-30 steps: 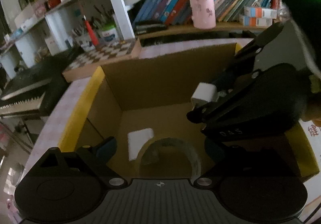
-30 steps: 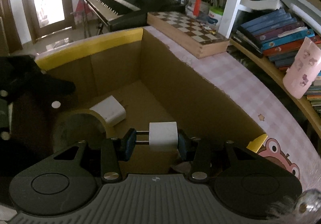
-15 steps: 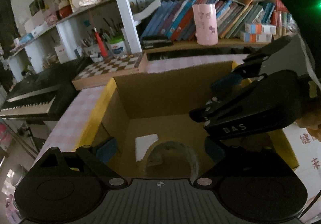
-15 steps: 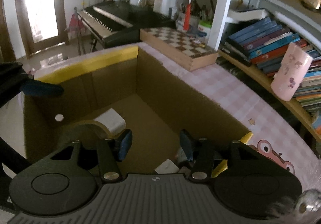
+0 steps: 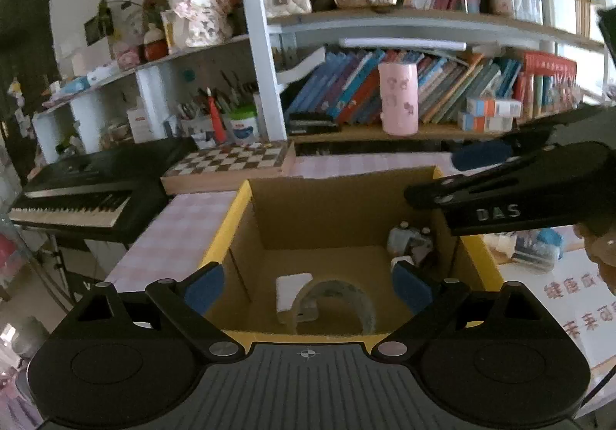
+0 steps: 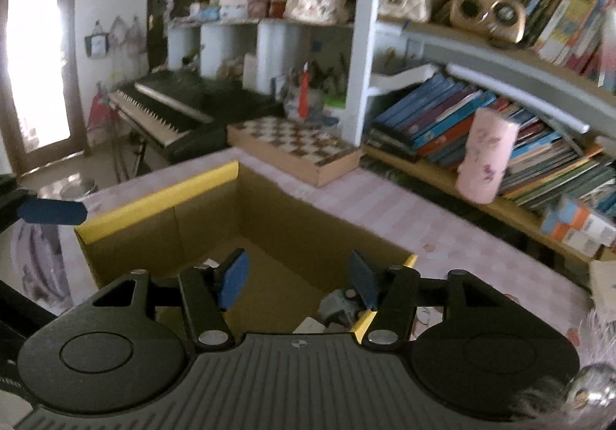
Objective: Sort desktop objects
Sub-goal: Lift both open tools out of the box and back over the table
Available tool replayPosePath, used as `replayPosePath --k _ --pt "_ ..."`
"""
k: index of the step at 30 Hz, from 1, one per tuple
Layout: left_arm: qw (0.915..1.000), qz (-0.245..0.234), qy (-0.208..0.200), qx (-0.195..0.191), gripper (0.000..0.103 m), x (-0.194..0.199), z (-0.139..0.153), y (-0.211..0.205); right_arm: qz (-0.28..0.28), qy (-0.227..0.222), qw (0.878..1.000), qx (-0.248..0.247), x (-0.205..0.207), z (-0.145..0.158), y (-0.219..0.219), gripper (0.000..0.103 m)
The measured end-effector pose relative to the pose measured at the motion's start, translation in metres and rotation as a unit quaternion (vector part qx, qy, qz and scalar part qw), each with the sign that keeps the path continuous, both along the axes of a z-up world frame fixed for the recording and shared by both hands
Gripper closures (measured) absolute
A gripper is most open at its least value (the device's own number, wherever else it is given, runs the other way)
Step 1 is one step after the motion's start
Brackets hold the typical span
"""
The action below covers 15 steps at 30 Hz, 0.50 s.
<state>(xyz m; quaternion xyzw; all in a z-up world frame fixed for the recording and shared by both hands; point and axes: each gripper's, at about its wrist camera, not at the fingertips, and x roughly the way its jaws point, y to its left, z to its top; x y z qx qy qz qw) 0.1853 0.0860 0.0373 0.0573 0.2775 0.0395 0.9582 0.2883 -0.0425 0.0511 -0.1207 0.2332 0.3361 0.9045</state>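
A cardboard box (image 5: 331,206) with yellow flap edges stands on the pink checked tabletop. In it lie a white charger (image 5: 290,289), a roll of clear tape (image 5: 335,299), a second white plug (image 5: 402,260) and a small grey object (image 5: 410,239). My left gripper (image 5: 308,285) is open and empty above the box's near edge. My right gripper (image 6: 298,278) is open and empty above the box (image 6: 215,214); the white plug (image 6: 308,325) and grey object (image 6: 340,305) lie below it. The right gripper also shows in the left wrist view (image 5: 481,156).
A chessboard box (image 5: 231,164) lies behind the cardboard box. A pink cup (image 5: 398,99) stands on the bookshelf ledge with books. A black keyboard piano (image 5: 92,191) is at the left. Printed paper (image 5: 577,310) lies at the right.
My right gripper opened and let go of the white plug, which now lies in the box. Both grippers have risen up and away from the box.
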Motion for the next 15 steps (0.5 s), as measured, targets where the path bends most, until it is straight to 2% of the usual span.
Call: replayPosePath --k 15 --pt "0.9986 -0.003 -0.042 -0.032 0.007 -0.068 0.017 0.012 -0.099 -0.019 0.994 0.043 -0.08 0.014 -0.04 0.047"
